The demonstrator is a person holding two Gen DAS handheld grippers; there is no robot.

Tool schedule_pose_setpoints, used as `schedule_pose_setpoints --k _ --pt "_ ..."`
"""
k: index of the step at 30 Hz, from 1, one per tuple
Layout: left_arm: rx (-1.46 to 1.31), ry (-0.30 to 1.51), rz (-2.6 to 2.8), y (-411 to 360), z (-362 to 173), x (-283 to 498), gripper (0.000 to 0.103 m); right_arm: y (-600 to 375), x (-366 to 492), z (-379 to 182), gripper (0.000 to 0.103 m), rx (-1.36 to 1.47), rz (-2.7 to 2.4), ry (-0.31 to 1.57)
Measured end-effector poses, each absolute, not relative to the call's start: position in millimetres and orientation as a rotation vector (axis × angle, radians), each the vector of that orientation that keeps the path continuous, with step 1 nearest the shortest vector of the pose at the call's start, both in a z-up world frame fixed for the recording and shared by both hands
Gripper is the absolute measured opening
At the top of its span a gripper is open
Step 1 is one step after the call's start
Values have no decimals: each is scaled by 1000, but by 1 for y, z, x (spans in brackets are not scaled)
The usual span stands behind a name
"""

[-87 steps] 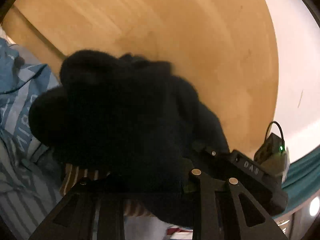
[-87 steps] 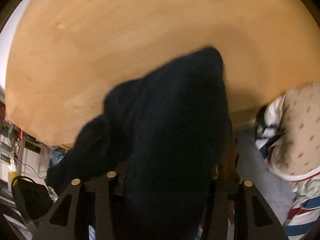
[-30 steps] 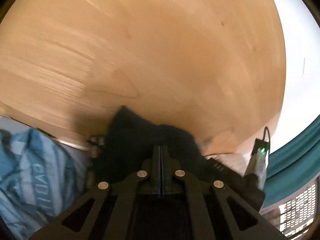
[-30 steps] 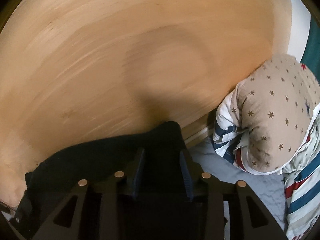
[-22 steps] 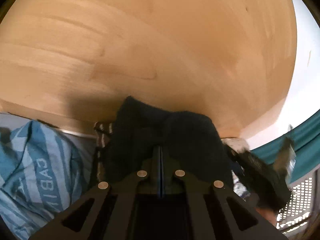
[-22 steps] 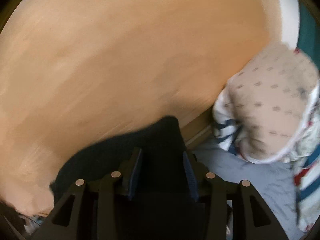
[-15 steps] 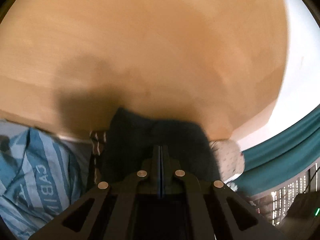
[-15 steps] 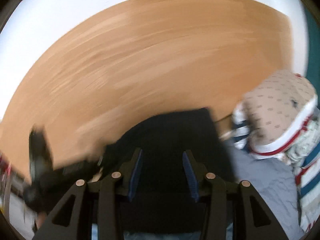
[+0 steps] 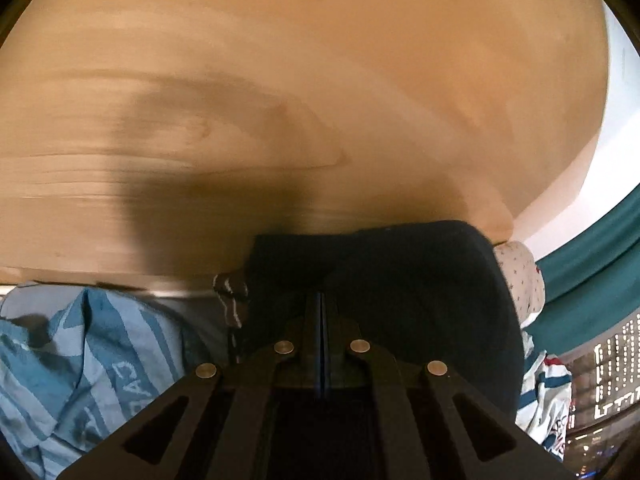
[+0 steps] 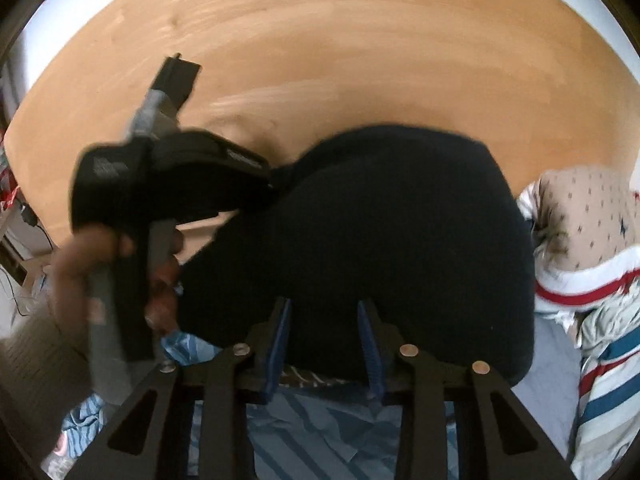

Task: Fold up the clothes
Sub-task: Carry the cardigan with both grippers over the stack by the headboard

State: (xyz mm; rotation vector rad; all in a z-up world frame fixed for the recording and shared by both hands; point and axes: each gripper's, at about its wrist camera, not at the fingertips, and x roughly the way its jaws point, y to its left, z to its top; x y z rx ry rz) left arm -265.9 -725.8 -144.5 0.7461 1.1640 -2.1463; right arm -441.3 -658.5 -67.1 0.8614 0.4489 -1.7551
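A dark navy garment (image 9: pixel 400 280) hangs bunched at the near edge of the wooden table (image 9: pixel 280 80). My left gripper (image 9: pixel 322 300) is shut, its pads pinching a fold of the cloth. In the right wrist view the garment (image 10: pixel 380 220) spreads wide over the table (image 10: pixel 360 40) edge. Held by a hand (image 10: pixel 80 264), the left gripper (image 10: pixel 274 184) bites the garment's left end. My right gripper (image 10: pixel 324 316) has its blue pads (image 10: pixel 280 332) on either side of the garment's lower part. Its jaws are closing, with the cloth filling the gap between them.
A blue striped printed cloth (image 9: pixel 80 360) lies below the table edge on the left, beside a brown striped piece (image 9: pixel 228 292). A star-patterned beige item (image 10: pixel 580 216) and red-blue striped clothes (image 10: pixel 608 360) pile up on the right. A teal curtain (image 9: pixel 592 248) hangs beyond.
The right gripper swung sideways and rolled, bringing the left gripper and hand into its view. The garment now spreads wider between the two. The left gripper shifted slightly and stayed shut.
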Motion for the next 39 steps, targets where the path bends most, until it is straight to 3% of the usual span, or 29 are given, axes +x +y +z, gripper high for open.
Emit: schedule_pose_setpoints --k 5,9,16,22,24,32,39 --pt "590 1340 -2206 -712 -124 -224 3 -661 -437 -47 39 795 -1690 361" --pt "692 1346 -2196 -706 -131 -224 3 -676 -432 -64 39 826 -1660 429" --pt "762 1319 -2053 -733 -160 -255 3 -661 -455 -95 26 1023 -1659 475" --pt "644 1294 -2130 -714 -131 -246 3 -613 -495 -65 30 1034 -1766 212" --pt "640 1271 -2174 -709 -120 -252 3 -597 -515 -54 39 991 -1885 124" --pt "693 1280 -2080 -708 -146 -273 3 -584 -550 -96 37 1128 -1996 137" --pt "624 1188 -2267 -697 -93 -266 3 -601 -557 -51 38 1013 -1955 78"
